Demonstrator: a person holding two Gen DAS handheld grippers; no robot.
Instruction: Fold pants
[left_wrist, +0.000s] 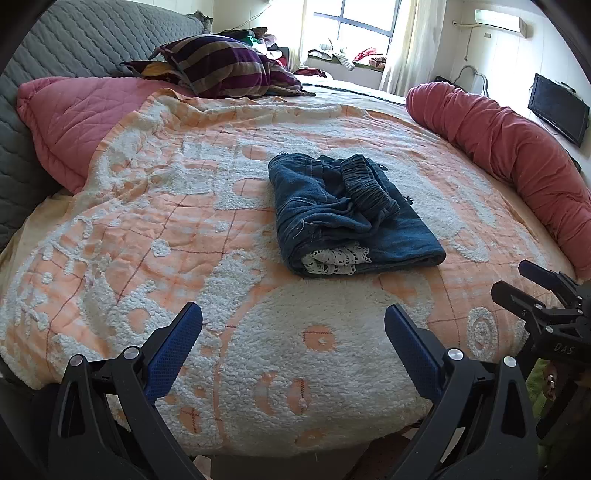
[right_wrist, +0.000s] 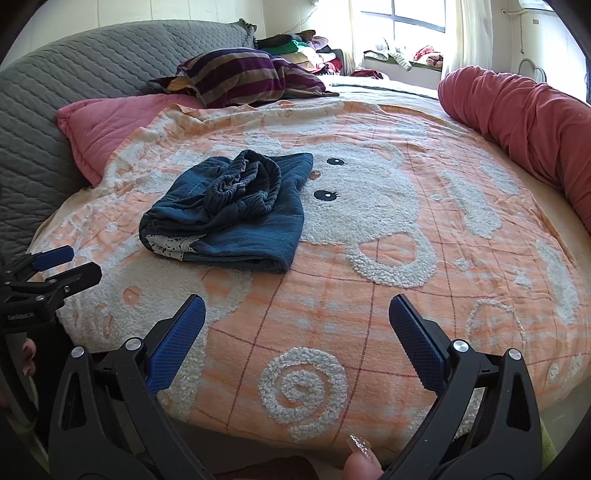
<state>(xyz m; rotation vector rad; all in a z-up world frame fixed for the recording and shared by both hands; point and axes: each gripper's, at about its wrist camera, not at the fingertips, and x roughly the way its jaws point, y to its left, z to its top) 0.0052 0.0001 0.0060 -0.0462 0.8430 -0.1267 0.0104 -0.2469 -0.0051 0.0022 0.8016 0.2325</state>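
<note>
On a peach-and-white fleecy blanket (left_wrist: 155, 236) with a bear pattern, spread over a bed, a pair of dark blue denim pants (left_wrist: 351, 218) lies folded into a compact bundle, well apart from both tools. White lace trim shows at its six o'clock edge, and a gathered waistband sits loose on top. Seen from the left wrist, the left gripper (left_wrist: 293, 325) hangs at six o'clock, fingers spread wide and empty; the right gripper (left_wrist: 524, 284) shows at four o'clock, also released, holding nothing. The fold looks finished. One risk: the loose waistband could slide off or the bundle spring apart if nudged on the soft pile.
</note>
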